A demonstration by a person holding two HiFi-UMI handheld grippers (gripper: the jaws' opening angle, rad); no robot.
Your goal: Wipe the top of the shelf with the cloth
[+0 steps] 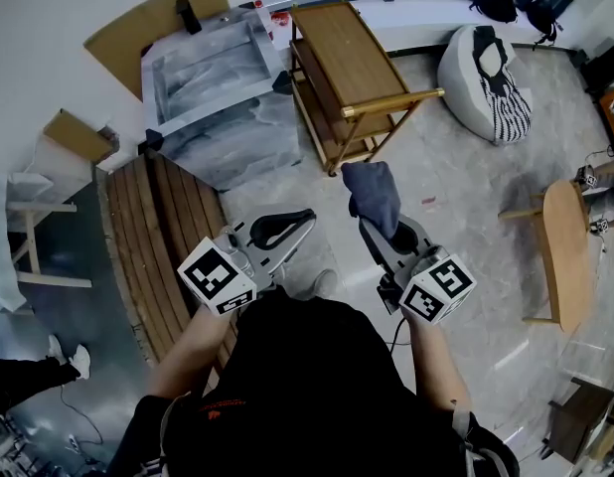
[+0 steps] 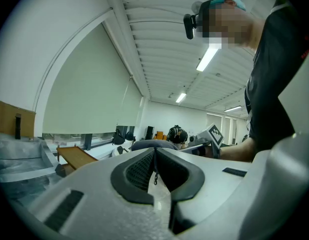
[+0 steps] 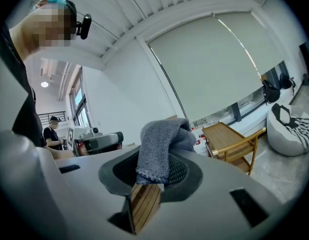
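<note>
The right gripper (image 1: 384,235), mid-frame, pinches a bunched grey knitted cloth (image 1: 373,193), apparently for carrying to the light wooden two-tier shelf (image 1: 337,48) at upper centre. The left gripper (image 1: 287,229), jaws together and empty, looks idle.

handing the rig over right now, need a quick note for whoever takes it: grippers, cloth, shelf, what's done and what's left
Left gripper: jaws together, nothing between them, held low in front of the person.
Right gripper: shut on the grey cloth, which bunches up out of the jaws.
Wooden shelf: stands ahead of both grippers. The cloth is in the air short of it, not touching.
Done: cloth is in the grip.
Left: bring the cloth onto the shelf top and wipe across it.
</note>
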